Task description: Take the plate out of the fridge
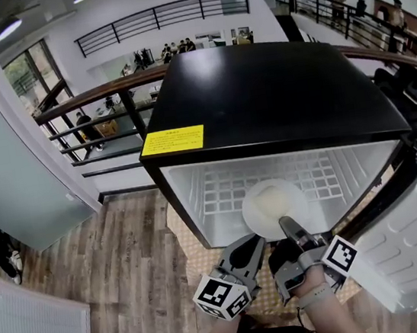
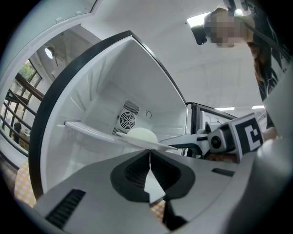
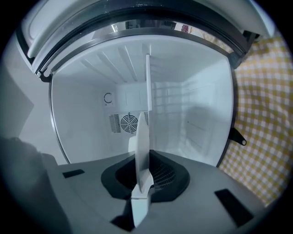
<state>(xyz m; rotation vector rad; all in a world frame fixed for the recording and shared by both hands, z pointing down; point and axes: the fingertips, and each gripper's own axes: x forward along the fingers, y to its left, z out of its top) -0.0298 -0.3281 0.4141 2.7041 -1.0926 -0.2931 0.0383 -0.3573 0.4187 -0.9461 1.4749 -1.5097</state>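
Fridge [image 1: 267, 92]: small, black outside, white inside, with a yellow label [image 1: 172, 140] on the front edge of its top. Door [image 1: 415, 240]: swung open at the fridge's right side in the head view, showing its white inner face. Shelf [image 1: 219, 187]: white wire, spanning the fridge interior. Plate [image 1: 271, 199]: white and round, inside the fridge at the front of the shelf. Whether it rests on the shelf or is lifted just clear cannot be told. Right gripper [image 1: 287, 225]: at the fridge mouth, jaws clenched on the plate's near rim, the plate edge-on between them in the right gripper view. Left gripper [image 1: 256, 241]: just outside the fridge mouth, beside the right gripper and close under the plate's rim. Its jaws are pressed together with nothing between them. Vent [image 3: 129, 122]: round fan grille on the fridge's back wall. Cloth [image 3: 261, 114]: yellow checked, under the fridge.
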